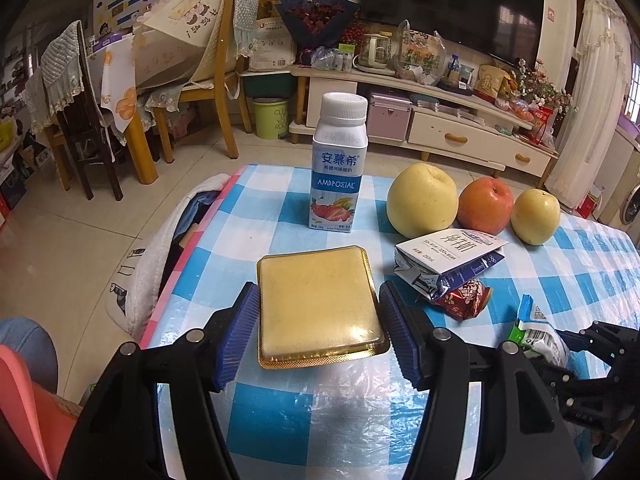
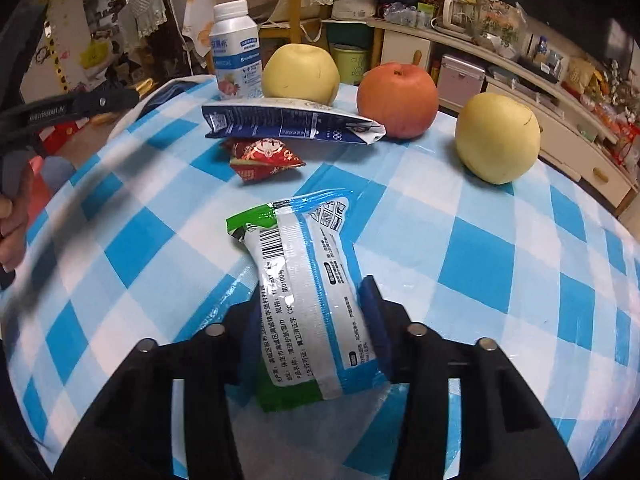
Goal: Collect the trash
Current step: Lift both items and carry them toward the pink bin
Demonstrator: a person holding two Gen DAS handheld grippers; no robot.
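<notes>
My left gripper [image 1: 318, 304] is shut on a square gold tray [image 1: 320, 304] with a yellow cake in it, low over the checked table [image 1: 276, 420]. My right gripper [image 2: 312, 300] is shut on a white, blue and green wipes packet [image 2: 312, 280], which also shows at the right of the left wrist view [image 1: 538, 336]. A crushed milk carton [image 2: 288, 122] lies on a red snack wrapper [image 2: 264, 158] farther back; both show in the left wrist view, the carton [image 1: 444, 260] above the wrapper [image 1: 466, 300].
A yoghurt bottle [image 1: 338, 168] stands at the back of the table. A yellow apple [image 1: 422, 200], a red apple [image 1: 485, 206] and a smaller yellow apple [image 1: 535, 216] sit at the back right. A green bin [image 1: 272, 118] stands on the floor beyond.
</notes>
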